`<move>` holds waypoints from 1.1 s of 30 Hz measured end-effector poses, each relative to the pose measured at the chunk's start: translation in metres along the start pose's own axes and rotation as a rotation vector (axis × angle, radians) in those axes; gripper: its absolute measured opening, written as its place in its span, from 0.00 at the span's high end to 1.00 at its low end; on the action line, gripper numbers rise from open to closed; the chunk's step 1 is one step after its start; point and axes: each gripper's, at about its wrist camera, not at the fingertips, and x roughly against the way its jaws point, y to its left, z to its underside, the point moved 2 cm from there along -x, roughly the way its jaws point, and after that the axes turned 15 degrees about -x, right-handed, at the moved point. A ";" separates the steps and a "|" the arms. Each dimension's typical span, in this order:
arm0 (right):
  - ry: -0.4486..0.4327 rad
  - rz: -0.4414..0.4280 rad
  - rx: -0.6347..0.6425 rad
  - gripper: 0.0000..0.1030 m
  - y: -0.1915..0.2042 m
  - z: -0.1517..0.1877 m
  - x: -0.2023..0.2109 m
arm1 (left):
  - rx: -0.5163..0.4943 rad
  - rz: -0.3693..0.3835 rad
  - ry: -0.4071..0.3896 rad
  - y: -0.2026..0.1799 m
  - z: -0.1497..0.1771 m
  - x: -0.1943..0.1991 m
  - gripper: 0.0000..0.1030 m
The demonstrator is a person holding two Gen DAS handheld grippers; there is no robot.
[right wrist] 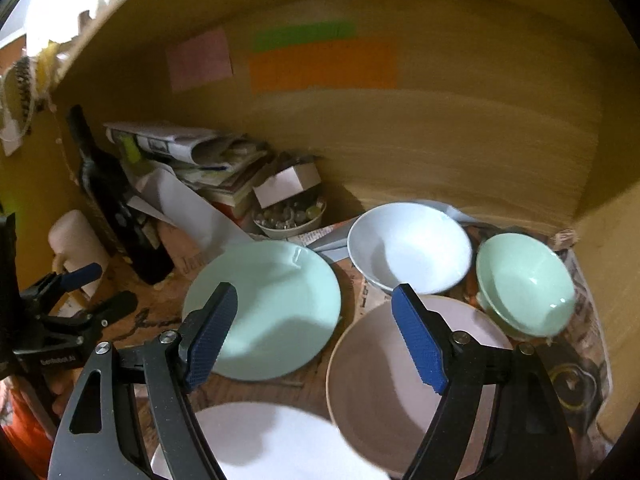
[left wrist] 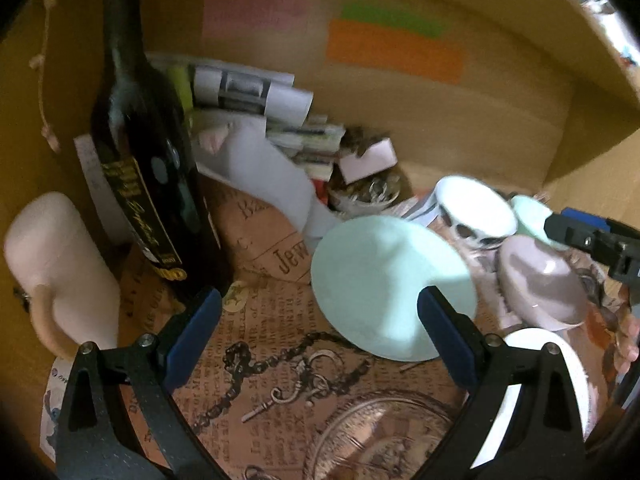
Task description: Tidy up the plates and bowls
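I am looking into a wooden shelf lined with printed paper. A mint plate (right wrist: 272, 304) lies flat at the middle, with a white bowl (right wrist: 408, 248) and a mint bowl (right wrist: 524, 284) behind it to the right. A pinkish-grey plate (right wrist: 384, 392) and a white plate (right wrist: 272, 440) lie nearer. My right gripper (right wrist: 316, 336) hangs open above the mint and pinkish-grey plates, holding nothing. My left gripper (left wrist: 320, 332) is open and empty over the paper liner, its right finger in front of the mint plate (left wrist: 384, 280). Each gripper also shows in the other's view: the right gripper (left wrist: 592, 240) and the left gripper (right wrist: 104, 286).
A dark wine bottle (left wrist: 148, 160) and a pale pink mug (left wrist: 52, 268) stand at the left. Behind are a stack of papers and books (right wrist: 192, 156) and a small bowl of trinkets (right wrist: 288, 220). The shelf's back wall (right wrist: 440, 140) carries coloured sticky notes.
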 end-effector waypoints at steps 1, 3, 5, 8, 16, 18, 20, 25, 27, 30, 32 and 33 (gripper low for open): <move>0.020 -0.002 0.004 0.25 0.000 -0.002 -0.006 | 0.000 0.010 0.016 0.002 0.000 -0.006 0.03; 0.061 0.009 0.009 0.25 0.000 -0.005 -0.022 | 0.007 0.038 0.056 0.004 0.000 -0.021 0.03; 0.108 0.022 0.020 0.28 -0.001 -0.007 -0.040 | 0.016 0.059 0.087 0.006 0.001 -0.032 0.03; 0.190 0.023 0.016 0.45 -0.005 -0.007 -0.063 | 0.019 0.089 0.109 0.008 0.002 -0.045 0.03; 0.329 0.070 -0.008 0.75 -0.018 -0.008 -0.109 | 0.028 0.131 0.174 0.009 0.002 -0.073 0.26; 0.358 0.074 -0.017 0.75 -0.021 -0.009 -0.116 | 0.026 0.138 0.181 0.009 0.003 -0.077 0.32; 0.388 0.077 -0.021 0.76 -0.022 -0.007 -0.123 | 0.020 0.145 0.189 0.009 0.004 -0.079 0.37; 0.425 0.102 0.015 0.75 -0.018 -0.006 -0.134 | 0.015 0.170 0.199 0.008 0.007 -0.084 0.46; 0.446 0.116 0.030 0.76 -0.016 -0.004 -0.139 | 0.013 0.188 0.203 0.008 0.008 -0.087 0.51; 0.472 0.146 0.045 0.76 -0.015 -0.002 -0.147 | 0.011 0.219 0.214 0.006 0.010 -0.092 0.55; 0.483 0.160 0.052 0.75 -0.016 -0.001 -0.149 | 0.008 0.235 0.220 0.005 0.011 -0.096 0.58; 0.485 0.165 0.057 0.75 -0.016 -0.001 -0.150 | 0.008 0.242 0.222 0.004 0.012 -0.096 0.59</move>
